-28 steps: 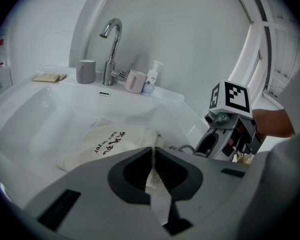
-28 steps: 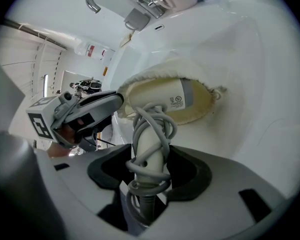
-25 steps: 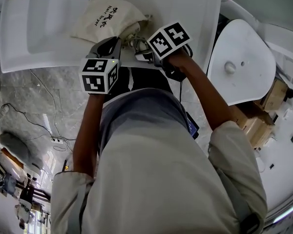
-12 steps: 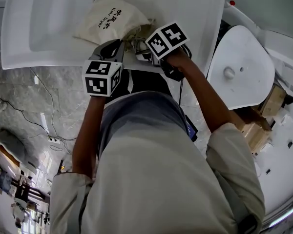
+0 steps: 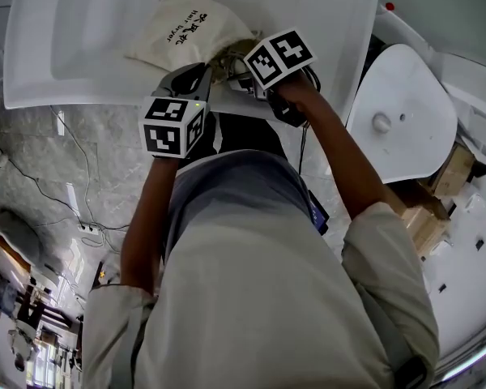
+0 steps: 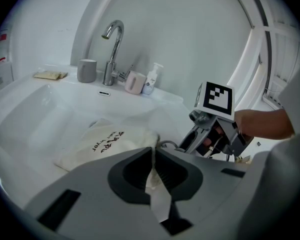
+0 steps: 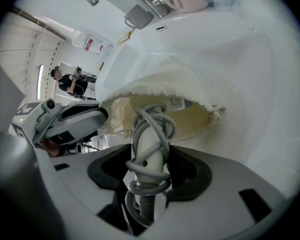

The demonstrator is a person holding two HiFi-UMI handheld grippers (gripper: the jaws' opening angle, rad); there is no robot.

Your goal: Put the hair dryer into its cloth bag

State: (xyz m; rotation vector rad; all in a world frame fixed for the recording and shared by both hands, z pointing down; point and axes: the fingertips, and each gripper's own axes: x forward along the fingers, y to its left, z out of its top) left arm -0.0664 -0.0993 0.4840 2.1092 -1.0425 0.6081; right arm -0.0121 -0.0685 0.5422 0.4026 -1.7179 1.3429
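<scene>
Cream cloth, printed with dark lettering: that is the bag, and it lies in the white sink with its open end turned toward you. Your left gripper has its jaws almost together, pinched on a fold of the bag's rim, and a strip of the fabric hangs down between the pads. The cloth rises from there to the mouth, which is held up and gaping.

Your right gripper stands just beside the left one, angled down at the same opening. Its jaws are fairly wide apart and clamped on the white handle of the hair dryer. The grey cord is wound in loops around that handle, above and below the pads. The far end of the dryer reaches into the bag's mouth, under the raised upper lip. Its head cannot be made out from here. The handle and the cord loops are outside the bag.

Behind the basin stand a chrome tap, a grey cup, a pink cup and a small bottle.
</scene>
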